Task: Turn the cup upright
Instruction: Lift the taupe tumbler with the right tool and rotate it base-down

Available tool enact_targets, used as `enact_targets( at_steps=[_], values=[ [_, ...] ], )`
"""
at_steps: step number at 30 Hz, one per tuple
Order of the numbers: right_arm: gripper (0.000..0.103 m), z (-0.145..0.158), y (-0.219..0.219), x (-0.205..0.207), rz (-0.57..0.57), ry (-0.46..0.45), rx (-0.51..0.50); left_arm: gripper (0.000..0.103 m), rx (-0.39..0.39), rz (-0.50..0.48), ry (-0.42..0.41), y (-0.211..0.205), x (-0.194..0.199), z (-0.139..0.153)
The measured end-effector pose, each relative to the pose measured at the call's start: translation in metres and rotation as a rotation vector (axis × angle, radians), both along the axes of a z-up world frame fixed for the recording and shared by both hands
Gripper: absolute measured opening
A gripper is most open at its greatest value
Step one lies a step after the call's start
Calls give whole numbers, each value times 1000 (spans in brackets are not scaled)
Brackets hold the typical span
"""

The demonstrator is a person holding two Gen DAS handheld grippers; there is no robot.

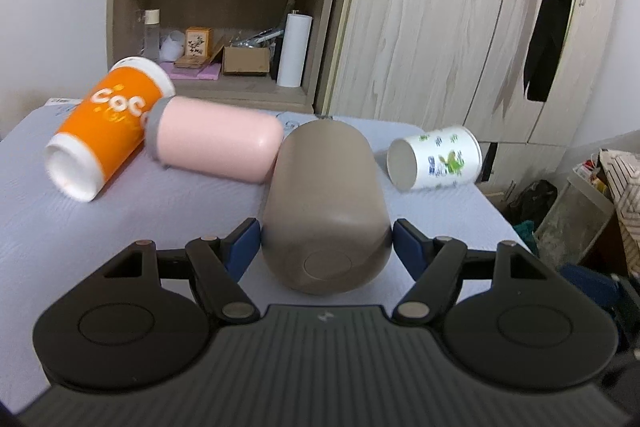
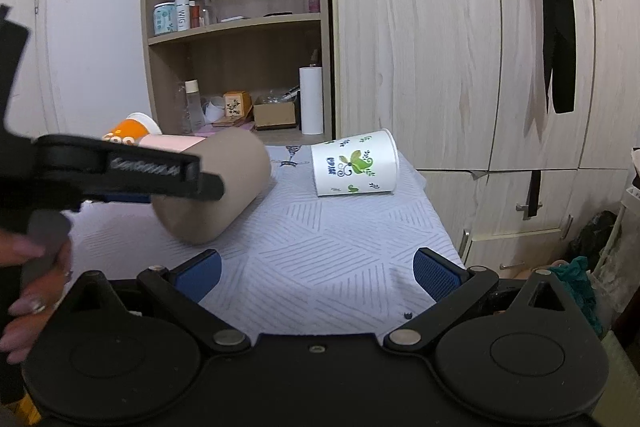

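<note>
A taupe cup (image 1: 326,203) lies on its side on the table, its base toward the left wrist camera. My left gripper (image 1: 326,247) has its blue pads on both sides of the cup near the base, shut on it. In the right wrist view the same cup (image 2: 224,195) is tilted, with the left gripper's finger across it. My right gripper (image 2: 316,275) is open and empty above the cloth. An orange cup (image 1: 108,127), a pink cup (image 1: 216,143) and a white printed paper cup (image 1: 436,159) also lie on their sides.
The table is covered by a pale patterned cloth (image 2: 340,235); its right edge drops off near the paper cup (image 2: 354,163). A wooden shelf unit (image 1: 224,7) with bottles and boxes and a wardrobe (image 1: 460,27) stand behind. Clutter lies on the floor at the right.
</note>
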State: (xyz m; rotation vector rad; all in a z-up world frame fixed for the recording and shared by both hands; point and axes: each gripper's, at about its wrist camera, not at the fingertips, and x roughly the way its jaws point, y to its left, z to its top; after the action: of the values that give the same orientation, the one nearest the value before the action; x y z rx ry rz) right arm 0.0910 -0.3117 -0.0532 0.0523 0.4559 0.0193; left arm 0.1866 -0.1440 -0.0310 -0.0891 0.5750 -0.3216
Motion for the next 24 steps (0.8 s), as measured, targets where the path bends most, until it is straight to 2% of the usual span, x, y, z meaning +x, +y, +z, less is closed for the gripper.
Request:
enact_targets(
  at_steps=[10,15,19,24],
  values=[
    [103,5,17,-21,47,6,-13,71,-55,-3,4,28,-50,4],
    [103,4,24,-24,75,43,-23,71,-72,6,3,43,-66,8],
    [103,5,28,-24,92,59,-15,71,-81,24,-11,55,-76,12],
    [103,2,36,-21,113,76,-16,71,-108,22,44,60,-69,6]
  ],
)
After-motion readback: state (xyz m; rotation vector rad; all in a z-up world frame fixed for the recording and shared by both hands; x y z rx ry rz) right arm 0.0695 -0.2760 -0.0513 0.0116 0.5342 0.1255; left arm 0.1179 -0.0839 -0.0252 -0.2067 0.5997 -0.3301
